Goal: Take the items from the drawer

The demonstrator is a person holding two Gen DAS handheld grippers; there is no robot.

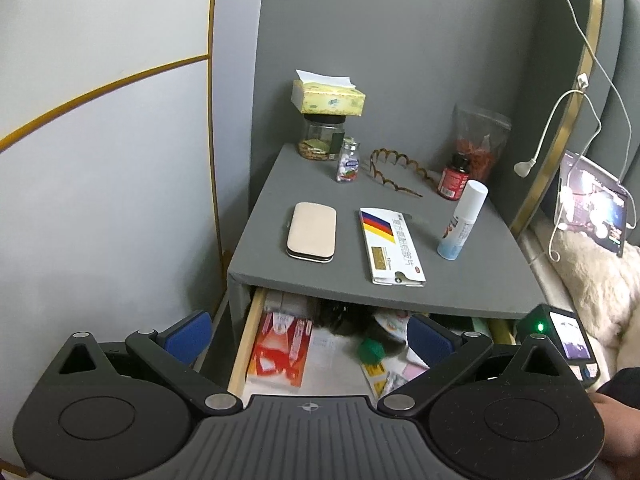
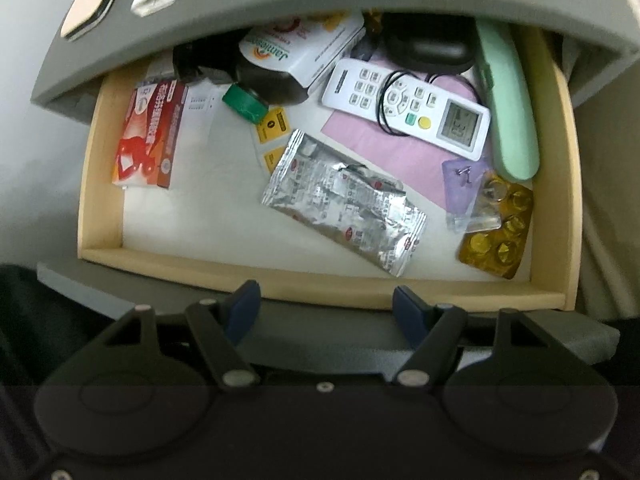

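The wooden drawer (image 2: 100, 168) stands pulled out under the grey nightstand top (image 1: 352, 280). Inside lie a red box (image 2: 150, 132), a green-capped dark bottle (image 2: 244, 104), a crumpled silver foil pack (image 2: 344, 196), a white remote (image 2: 408, 108), a mint green case (image 2: 512, 108), a gold pill blister (image 2: 500, 232) and a white Jamieson box (image 2: 304, 48). My right gripper (image 2: 326, 312) hovers above the drawer's front edge, pointing down, open and empty. My left gripper (image 1: 308, 338) is open before the drawer, nothing between its blue pads.
On the nightstand top sit a beige case (image 1: 312, 232), a white medicine box (image 1: 392, 246), a white spray bottle (image 1: 462, 220), a red bottle (image 1: 454, 178), a hair comb (image 1: 396, 172), a small jar (image 1: 348, 162) and a tissue box (image 1: 328, 98) on a jar. A bed (image 1: 596, 276) lies right.
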